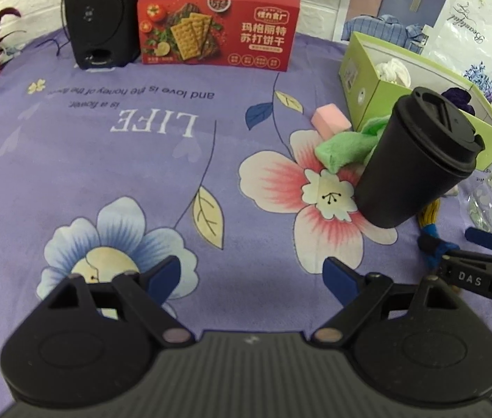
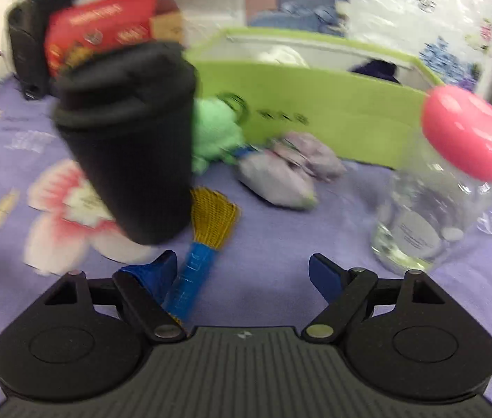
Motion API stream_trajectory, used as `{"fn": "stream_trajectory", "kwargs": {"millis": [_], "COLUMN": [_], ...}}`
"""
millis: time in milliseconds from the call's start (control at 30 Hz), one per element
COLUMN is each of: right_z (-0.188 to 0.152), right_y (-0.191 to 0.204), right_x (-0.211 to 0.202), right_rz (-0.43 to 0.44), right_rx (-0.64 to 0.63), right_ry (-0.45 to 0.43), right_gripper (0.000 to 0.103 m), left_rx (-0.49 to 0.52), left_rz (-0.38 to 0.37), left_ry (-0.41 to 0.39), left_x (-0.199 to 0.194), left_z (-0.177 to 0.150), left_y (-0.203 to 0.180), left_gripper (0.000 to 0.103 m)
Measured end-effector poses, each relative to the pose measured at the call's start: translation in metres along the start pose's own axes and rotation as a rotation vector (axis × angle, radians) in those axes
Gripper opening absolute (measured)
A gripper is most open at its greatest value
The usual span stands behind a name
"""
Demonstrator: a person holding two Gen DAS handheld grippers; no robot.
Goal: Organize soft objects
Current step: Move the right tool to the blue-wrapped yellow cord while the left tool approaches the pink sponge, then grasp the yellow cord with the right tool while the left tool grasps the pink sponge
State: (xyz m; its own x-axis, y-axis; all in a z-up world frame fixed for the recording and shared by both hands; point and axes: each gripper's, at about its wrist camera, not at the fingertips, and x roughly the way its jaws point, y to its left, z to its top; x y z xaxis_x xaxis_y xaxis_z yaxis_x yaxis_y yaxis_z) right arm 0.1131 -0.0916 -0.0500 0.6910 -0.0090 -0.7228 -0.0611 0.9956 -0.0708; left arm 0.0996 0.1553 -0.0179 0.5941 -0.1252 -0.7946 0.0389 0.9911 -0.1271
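Observation:
A green open box stands at the back right, with a white cloth and a dark purple soft item inside. In front of it lie a green cloth, a pink sponge, a lilac soft bundle and a yellow-and-blue yarn tassel. My left gripper is open and empty over the flowered cloth. My right gripper is open; its left finger lies beside the tassel's blue end.
A black lidded cup stands next to the tassel and the green cloth. A clear jar with a pink lid stands right. A red cracker box and a black speaker stand at the back.

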Motion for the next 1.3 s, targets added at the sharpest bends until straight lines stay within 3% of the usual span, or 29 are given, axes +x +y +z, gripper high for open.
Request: {"fn": "stream_trajectory", "kwargs": {"millis": [333, 500, 767, 967, 1300], "right_z": [-0.037, -0.055, -0.053, -0.037, -0.038], "right_y": [-0.09, -0.121, -0.122, -0.12, -0.14], "right_x": [-0.045, -0.068, -0.09, -0.076, -0.074], "right_rz": [-0.166, -0.204, -0.105, -0.041, -0.037], "right_rx": [0.153, 0.214, 0.207, 0.203, 0.228], "right_ry": [0.012, 0.009, -0.052, -0.064, -0.048], "right_gripper": [0.07, 0.07, 0.07, 0.07, 0.07], "left_rx": [0.056, 0.084, 0.103, 0.101, 0.13], "left_rz": [-0.053, -0.056, -0.024, 0.029, 0.152], "left_ry": [0.004, 0.008, 0.011, 0.01, -0.029], "left_x": [0.008, 0.007, 0.006, 0.006, 0.023], "left_z": [0.004, 0.001, -0.001, 0.004, 0.06], "left_y": [-0.026, -0.045, -0.062, -0.057, -0.031], "left_gripper": [0.09, 0.09, 0.09, 0.09, 0.09]}}
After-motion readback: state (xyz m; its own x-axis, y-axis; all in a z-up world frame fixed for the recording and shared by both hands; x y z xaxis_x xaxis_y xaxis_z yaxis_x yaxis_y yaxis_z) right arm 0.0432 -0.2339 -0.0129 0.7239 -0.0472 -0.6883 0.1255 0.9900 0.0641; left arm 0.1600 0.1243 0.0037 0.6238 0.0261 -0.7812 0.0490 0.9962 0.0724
